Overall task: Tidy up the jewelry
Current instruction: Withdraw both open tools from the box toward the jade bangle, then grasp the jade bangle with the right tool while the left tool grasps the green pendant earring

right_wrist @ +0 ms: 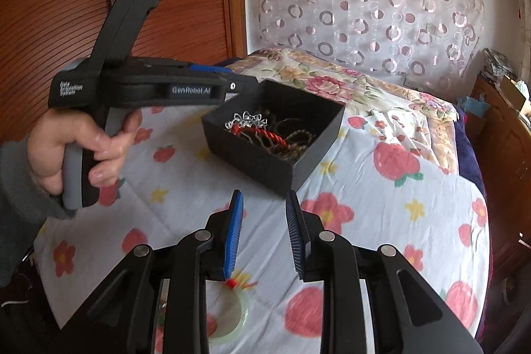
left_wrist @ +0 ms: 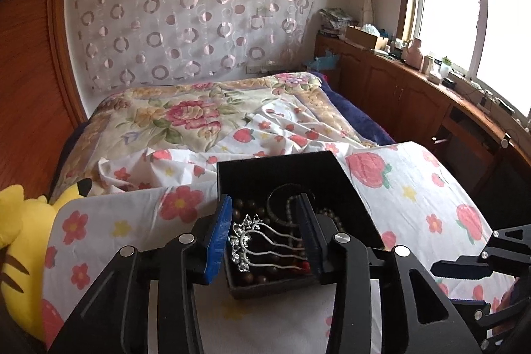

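You're holding the left gripper (left_wrist: 265, 228) right over the black box (left_wrist: 285, 175), with its blue pads spread apart and nothing pinched between them. The silver hair comb (left_wrist: 252, 238) is lying in the gap between the pads, and as far as I can tell it's just resting on the pile inside the box and not touching either pad. It's a pretty piece: a sparkly flower-and-leaf top in clear stones, with wavy white prongs running off toward the right pad. Under and around it you've got dark wooden beads (left_wrist: 262, 279) strung in loops, plus a thin dark ring-shaped loop sitting further ahead of the pads, toward the back of the box. In the right wrist view there's also a red twisted cord (right_wrist: 265, 131) lying in the box next to the comb.

Your right gripper (right_wrist: 264, 231) is hanging short of the box, which is sitting just ahead of its tips on the fruit-and-flower sheet (right_wrist: 365, 214). Its pads are parted too, with only bare sheet showing between them. A pale green bangle (right_wrist: 237, 317) with a red knot and fringe is lying on the sheet below the left-hand pad, half hidden behind that finger, so I can't tell whether it's touching anything. Your hand (right_wrist: 69, 151) is wrapped around the left gripper's handle, off to the left of the right gripper.
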`<state>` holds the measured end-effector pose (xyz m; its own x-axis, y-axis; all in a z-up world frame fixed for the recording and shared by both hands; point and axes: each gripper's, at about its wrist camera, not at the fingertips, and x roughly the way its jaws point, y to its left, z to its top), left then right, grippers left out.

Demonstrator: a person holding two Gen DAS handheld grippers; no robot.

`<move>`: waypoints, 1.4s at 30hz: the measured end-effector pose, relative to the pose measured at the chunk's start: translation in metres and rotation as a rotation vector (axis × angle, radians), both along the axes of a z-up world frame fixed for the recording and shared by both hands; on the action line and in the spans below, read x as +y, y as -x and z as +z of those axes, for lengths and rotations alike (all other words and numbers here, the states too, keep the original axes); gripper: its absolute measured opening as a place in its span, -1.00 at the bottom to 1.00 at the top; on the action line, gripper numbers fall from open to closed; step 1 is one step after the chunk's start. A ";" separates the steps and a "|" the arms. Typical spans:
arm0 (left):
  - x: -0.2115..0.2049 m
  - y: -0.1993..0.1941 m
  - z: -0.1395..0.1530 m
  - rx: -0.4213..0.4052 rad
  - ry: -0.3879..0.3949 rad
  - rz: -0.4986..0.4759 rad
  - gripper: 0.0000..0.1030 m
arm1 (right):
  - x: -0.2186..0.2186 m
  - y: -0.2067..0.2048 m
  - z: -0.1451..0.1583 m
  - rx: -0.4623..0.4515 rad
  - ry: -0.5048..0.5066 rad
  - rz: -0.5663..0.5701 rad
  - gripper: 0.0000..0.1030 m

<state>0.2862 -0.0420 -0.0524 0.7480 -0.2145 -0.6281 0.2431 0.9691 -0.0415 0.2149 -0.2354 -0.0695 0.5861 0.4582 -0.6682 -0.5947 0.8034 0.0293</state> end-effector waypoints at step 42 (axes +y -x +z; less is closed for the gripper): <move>0.025 0.118 -0.055 0.076 0.007 -0.086 0.82 | -0.015 0.066 -0.004 -0.176 0.195 -0.046 -0.84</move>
<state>0.1681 -0.0173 -0.1074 0.6765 -0.2804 -0.6809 0.3212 0.9444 -0.0698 0.1490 -0.2503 -0.0731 0.7183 0.3010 -0.6273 -0.5398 0.8099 -0.2294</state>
